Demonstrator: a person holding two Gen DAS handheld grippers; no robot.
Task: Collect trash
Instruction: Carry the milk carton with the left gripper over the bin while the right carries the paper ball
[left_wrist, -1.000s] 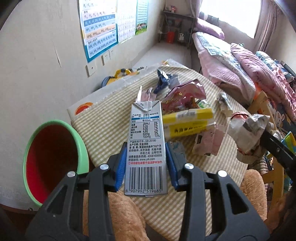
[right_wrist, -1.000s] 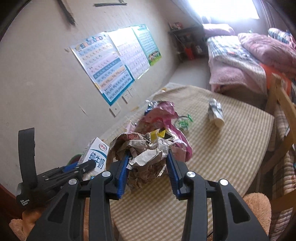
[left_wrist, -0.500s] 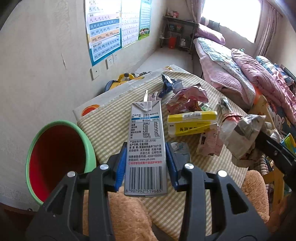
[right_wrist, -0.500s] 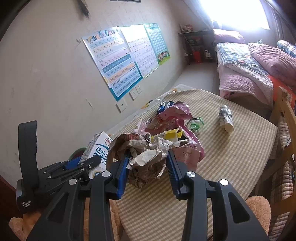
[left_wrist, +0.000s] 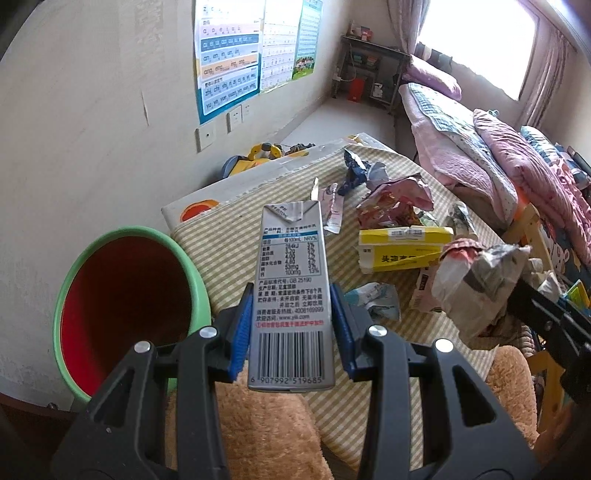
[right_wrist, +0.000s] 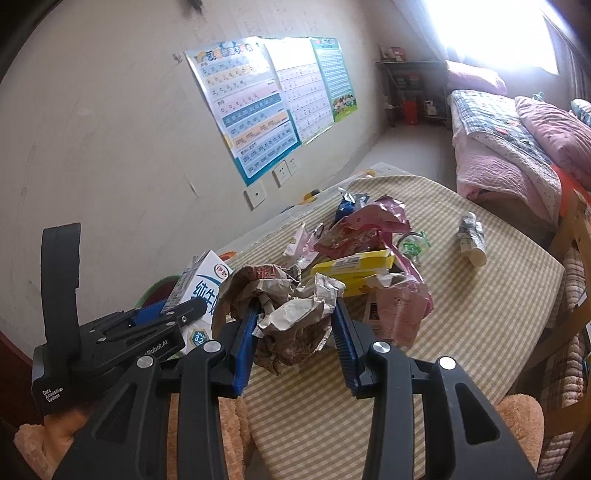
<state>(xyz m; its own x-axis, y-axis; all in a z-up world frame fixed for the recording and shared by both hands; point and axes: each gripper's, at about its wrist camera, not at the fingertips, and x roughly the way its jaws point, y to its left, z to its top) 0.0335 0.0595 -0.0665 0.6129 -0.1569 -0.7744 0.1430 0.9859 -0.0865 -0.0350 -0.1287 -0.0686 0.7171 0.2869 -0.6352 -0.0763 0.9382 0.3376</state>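
Observation:
My left gripper (left_wrist: 291, 321) is shut on a grey milk carton (left_wrist: 291, 280), held upright with its barcode end toward the camera, just right of the green bin (left_wrist: 129, 306) with a red inside. In the right wrist view the same carton (right_wrist: 207, 291) shows its white and blue face at the left. My right gripper (right_wrist: 295, 328) is shut on a crumpled brown paper wad (right_wrist: 291, 317), held above the near part of the checked table (right_wrist: 480, 314). In the left wrist view that wad (left_wrist: 480, 284) hangs at the right.
On the table lie a yellow box (left_wrist: 402, 247), pink wrappers (left_wrist: 395, 201), a blue wrapper (left_wrist: 351, 166), a small crumpled packet (left_wrist: 376, 299) and a rolled tube (right_wrist: 471, 236). A tan plush toy (left_wrist: 277, 435) sits below the grippers. A bed (left_wrist: 498, 155) stands at the right.
Both grippers have drifted left toward the bin with their loads; the bin's mouth has come closer to the carton. Neither grip has altered.

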